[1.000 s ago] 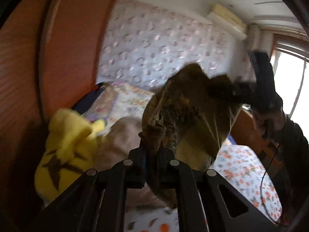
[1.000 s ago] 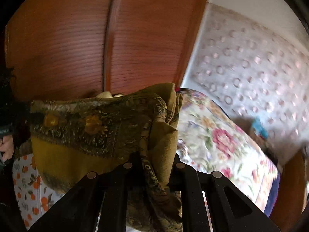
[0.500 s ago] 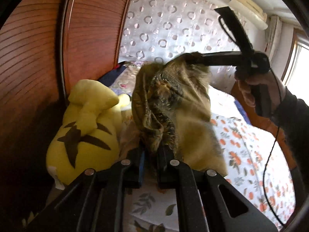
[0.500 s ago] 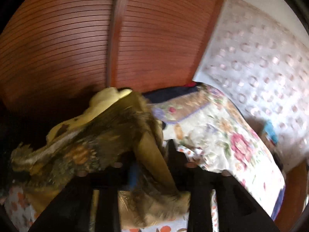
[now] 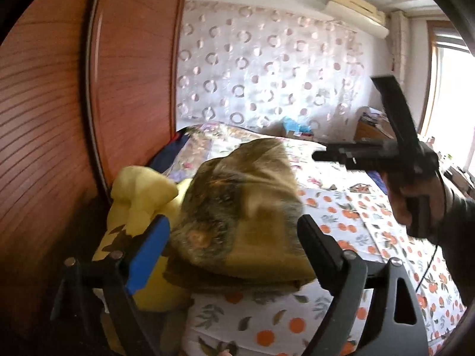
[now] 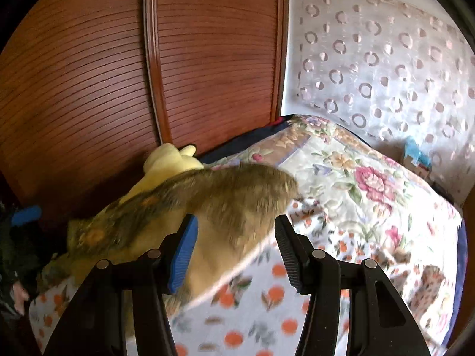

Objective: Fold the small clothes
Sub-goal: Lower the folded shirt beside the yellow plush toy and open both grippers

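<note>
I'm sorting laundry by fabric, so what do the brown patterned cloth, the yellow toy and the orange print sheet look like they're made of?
Brown patterned cloth: thin woven fabric, matte, perhaps a scarf; it drapes in soft folds, though blurred. Yellow toy: stuffed plush, soft matte pile, rounded padded shapes. Orange print sheet: smooth printed fabric, probably cotton; it lies flat and matte.

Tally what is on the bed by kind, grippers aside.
Scarf: 1
Yellow plush toy: 1
Floral quilt: 1
Orange-print sheet: 1
Total: 4
</note>
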Demonstrator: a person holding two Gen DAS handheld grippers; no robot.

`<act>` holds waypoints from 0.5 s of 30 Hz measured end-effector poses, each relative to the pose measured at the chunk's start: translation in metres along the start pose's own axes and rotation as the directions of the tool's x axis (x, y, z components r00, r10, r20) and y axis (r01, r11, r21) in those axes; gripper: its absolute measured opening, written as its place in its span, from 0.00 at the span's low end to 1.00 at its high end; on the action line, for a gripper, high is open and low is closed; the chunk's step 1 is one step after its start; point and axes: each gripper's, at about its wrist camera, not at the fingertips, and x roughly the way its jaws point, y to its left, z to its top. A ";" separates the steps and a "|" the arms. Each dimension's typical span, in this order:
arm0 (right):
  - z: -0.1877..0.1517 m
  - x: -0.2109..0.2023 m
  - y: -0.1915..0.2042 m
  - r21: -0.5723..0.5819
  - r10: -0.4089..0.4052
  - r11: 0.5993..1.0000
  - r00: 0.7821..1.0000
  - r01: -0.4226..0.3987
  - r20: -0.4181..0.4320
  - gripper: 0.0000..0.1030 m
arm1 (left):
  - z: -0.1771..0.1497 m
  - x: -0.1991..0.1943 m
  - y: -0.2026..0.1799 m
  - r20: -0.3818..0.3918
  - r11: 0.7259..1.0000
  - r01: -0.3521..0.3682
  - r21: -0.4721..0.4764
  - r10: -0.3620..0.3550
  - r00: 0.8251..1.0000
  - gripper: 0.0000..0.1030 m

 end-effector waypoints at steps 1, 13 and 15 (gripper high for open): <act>-0.009 -0.014 0.001 0.005 -0.006 1.000 1.000 0.006 0.011 0.54 | 0.001 -0.002 -0.006 0.003 1.000 -0.003 0.011 0.002 1.000 0.86; -0.113 -0.135 0.023 0.178 -0.188 0.969 0.977 0.169 0.097 0.81 | -0.014 -0.032 -0.075 0.024 0.994 0.058 0.089 -0.061 0.998 0.86; -0.127 -0.151 0.028 0.202 -0.244 0.955 0.963 0.219 0.111 0.81 | -0.018 -0.035 -0.086 0.024 0.992 0.074 0.099 -0.076 0.997 0.86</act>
